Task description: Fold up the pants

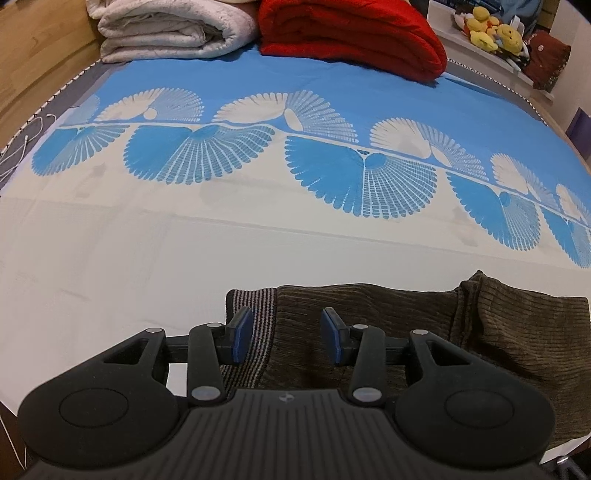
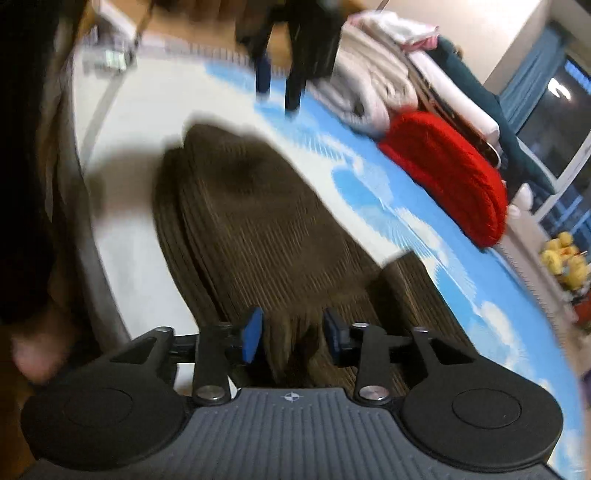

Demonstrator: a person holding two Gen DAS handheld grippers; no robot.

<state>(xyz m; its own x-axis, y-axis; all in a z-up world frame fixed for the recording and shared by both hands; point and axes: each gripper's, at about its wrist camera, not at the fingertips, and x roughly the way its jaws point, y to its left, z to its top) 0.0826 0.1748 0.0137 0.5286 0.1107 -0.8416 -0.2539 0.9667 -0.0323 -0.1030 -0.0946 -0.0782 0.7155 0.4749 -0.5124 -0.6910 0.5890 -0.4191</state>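
Brown corduroy pants point(image 1: 406, 332) lie on the bed at its near edge, with a striped lining point(image 1: 255, 306) showing at their left end. My left gripper point(image 1: 286, 334) is open, just above that left end, with nothing between its blue pads point(image 1: 242, 334). In the blurred right wrist view the pants point(image 2: 251, 229) lie lengthwise away from the camera, folded into a layered strip. My right gripper point(image 2: 293, 338) is open over their near end, with bunched cloth between the pads; I cannot tell if they touch it. The left gripper point(image 2: 280, 77) hangs over the far end.
The bed has a blue and white fan-patterned sheet point(image 1: 258, 221). A folded white blanket point(image 1: 166, 29) and a folded red blanket point(image 1: 351, 37) lie at the far side. Yellow plush toys point(image 1: 495, 29) sit on a shelf at the right. A wooden wall point(image 1: 37, 55) stands left.
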